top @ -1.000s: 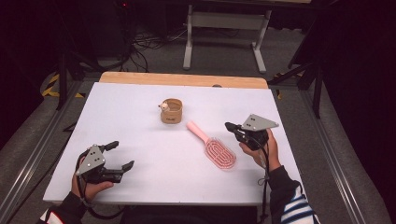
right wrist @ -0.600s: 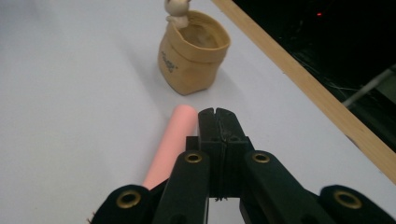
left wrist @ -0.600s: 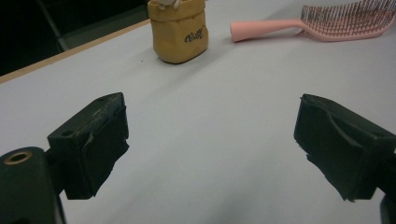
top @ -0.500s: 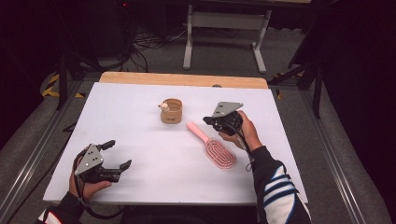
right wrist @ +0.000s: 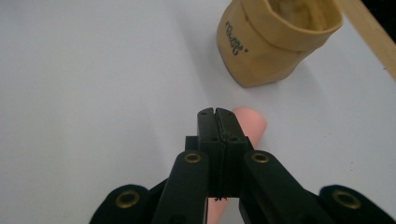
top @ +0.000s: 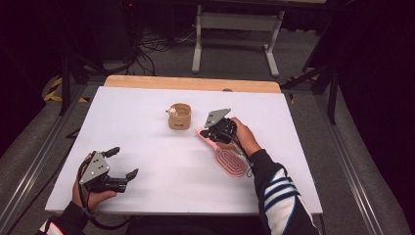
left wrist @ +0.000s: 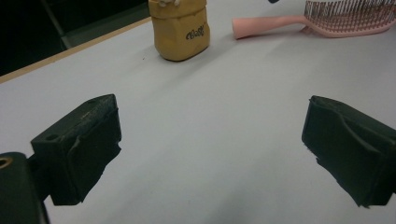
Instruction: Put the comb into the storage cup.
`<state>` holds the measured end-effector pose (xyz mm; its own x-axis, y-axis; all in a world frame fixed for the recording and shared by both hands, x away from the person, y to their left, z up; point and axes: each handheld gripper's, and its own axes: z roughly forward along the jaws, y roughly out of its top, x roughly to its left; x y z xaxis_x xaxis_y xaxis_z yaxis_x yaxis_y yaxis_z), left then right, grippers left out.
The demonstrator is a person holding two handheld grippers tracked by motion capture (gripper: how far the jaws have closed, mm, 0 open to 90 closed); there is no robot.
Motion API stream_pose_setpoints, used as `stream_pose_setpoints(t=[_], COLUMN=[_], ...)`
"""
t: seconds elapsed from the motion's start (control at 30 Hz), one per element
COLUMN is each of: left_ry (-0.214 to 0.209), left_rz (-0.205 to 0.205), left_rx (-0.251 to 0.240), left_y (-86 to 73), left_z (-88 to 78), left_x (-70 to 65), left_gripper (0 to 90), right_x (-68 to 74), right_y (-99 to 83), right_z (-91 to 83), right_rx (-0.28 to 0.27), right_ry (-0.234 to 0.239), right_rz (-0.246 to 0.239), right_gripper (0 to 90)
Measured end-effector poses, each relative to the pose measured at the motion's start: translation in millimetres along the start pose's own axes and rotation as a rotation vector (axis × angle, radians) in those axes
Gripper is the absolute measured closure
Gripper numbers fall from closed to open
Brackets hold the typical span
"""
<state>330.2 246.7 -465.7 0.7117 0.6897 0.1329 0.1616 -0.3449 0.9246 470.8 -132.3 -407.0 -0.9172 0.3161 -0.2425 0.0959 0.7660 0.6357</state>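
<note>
The pink hairbrush [top: 226, 155] lies just beside the tan cup [top: 179, 116], handle towards it; the right gripper [right wrist: 218, 116] hovers over that handle, jaws pressed together, empty — part them before descending, I'd judge; the left gripper [left wrist: 210, 154] rests well apart, jaws spread.

I was working in what looked like a lab or test room: a white counter [top: 147, 122] with a bare wooden far edge stood on grey carpet, loose cables [top: 156, 41] trailed across the floor, and a white metal stand [top: 235, 34] waited in the dark behind.
</note>
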Motion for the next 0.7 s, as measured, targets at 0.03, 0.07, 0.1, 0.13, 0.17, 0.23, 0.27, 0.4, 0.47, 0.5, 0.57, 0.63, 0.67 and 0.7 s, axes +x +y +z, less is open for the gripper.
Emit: stream_pose_setpoints(t=[0.03, 0.07, 0.1, 0.13, 0.17, 0.23, 0.27, 0.4, 0.47, 0.5, 0.57, 0.63, 0.67, 0.7], left_ry=[0.001, -0.001, -0.004, -0.005, -0.007, -0.009, -0.01, -0.015, -0.017, -0.018, -0.024, -0.026, -0.026, -0.027], left_rz=[0.002, 0.002, 0.002, 0.002, 0.0, 0.001, 0.0, -0.001, 0.001, 0.001, 0.001, 0.004, 0.004, 0.003], left_rx=[0.001, 0.001, 0.001, 0.002, 0.003, 0.002, 0.002, 0.001, 0.002, 0.002, 0.003, 0.008, 0.008, 0.008], left_y=[0.1, 0.1, 0.0, -0.1, -0.3, -0.3, -0.3, -0.3, -0.3, -0.3, -0.3, -0.2, -0.3, -0.4], left_z=[0.0, 0.2, 0.3, 0.4, 0.4, 0.6, 0.5, 0.7, 0.9, 1.2, 1.7, 1.9, 2.0, 2.0], left_x=[-0.2, -0.2, -0.2, -0.3, -0.4, -0.3, -0.4, -0.5, -0.8, -1.1, -1.5, -1.8, -1.9, -1.8], left_gripper=[5.8, 5.8, 5.8, 5.8, 5.9, 6.0, 6.0, 6.3, 6.4, 6.4, 6.5, 6.6, 6.6, 6.7], right_x=[-0.4, -1.2, -1.5, -2.1, -3.1, -3.4, -3.9, -5.1, -6.8, -7.3, -8.3, -10.5, -11.8, -15.9], right_y=[-0.3, -0.7, -0.6, -0.5, -0.7, -0.9, -0.8, -1.0, -1.2, -1.0, -1.2, -1.9, -2.3, -4.0], right_z=[3.0, 5.7, 8.8, 11.2, 13.3, 16.9, 18.6, 27.0, 28.3, 28.6, 29.7, 30.5, 30.3, 30.2], right_rx=[0.012, 0.016, 0.027, 0.043, 0.052, 0.074, 0.086, 0.125, 0.116, 0.115, 0.116, 0.117, 0.123, 0.135], right_ry=[0.016, 0.03, 0.031, 0.03, 0.032, 0.034, 0.031, 0.032, 0.036, 0.032, 0.027, 0.021, 0.01, -0.008], right_rz=[-0.001, -0.002, -0.007, -0.011, -0.011, -0.018, -0.023, -0.033, -0.02, -0.02, -0.018, -0.019, -0.012, -0.003], right_gripper=[90.0, 90.0, 90.0, 90.0, 90.0, 90.0, 90.0, 90.0, 90.0, 90.0, 90.0, 90.0, 90.0, 90.0])
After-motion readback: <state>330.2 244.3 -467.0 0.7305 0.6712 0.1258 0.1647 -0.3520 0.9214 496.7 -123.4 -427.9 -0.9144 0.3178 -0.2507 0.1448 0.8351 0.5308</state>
